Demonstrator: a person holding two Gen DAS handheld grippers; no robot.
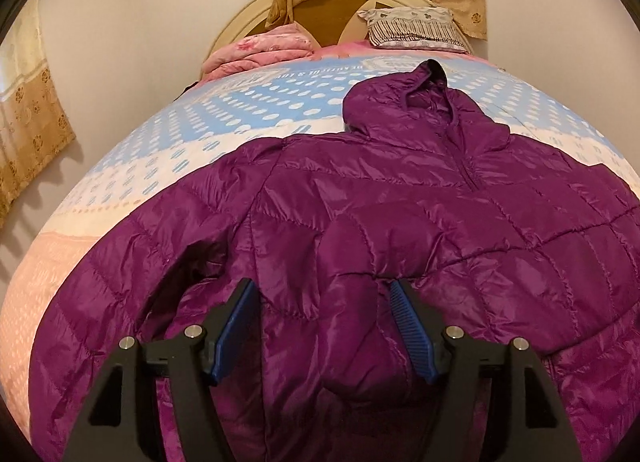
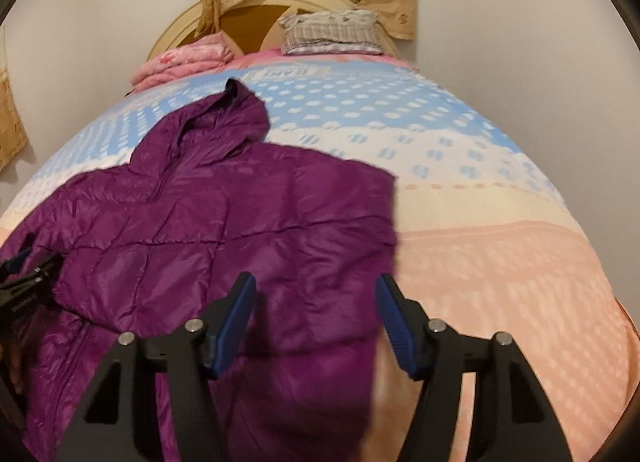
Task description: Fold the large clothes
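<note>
Over at the left edge of the right wrist view, the left gripper (image 2: 30, 276) pokes in beside the purple jacket (image 2: 224, 221), too cut off there to read. Its own camera settles it: the left gripper (image 1: 322, 296) hangs just above the jacket (image 1: 400, 213) with its blue pads (image 1: 236, 322) spread wide, a puffed fold of sleeve (image 1: 352, 302) bulging up between them, nothing pinched. The jacket lies flat on the dotted bedspread (image 1: 240, 109), hood (image 1: 404, 101) pointing toward the upper middle of the frame, where a pink blanket (image 1: 260, 51) and a pillow (image 1: 416, 27) sit by the headboard. Further right, the right gripper (image 2: 316, 294) is also splayed open, low in the frame over the jacket's right edge, gripping nothing; that view is blurred.
</note>
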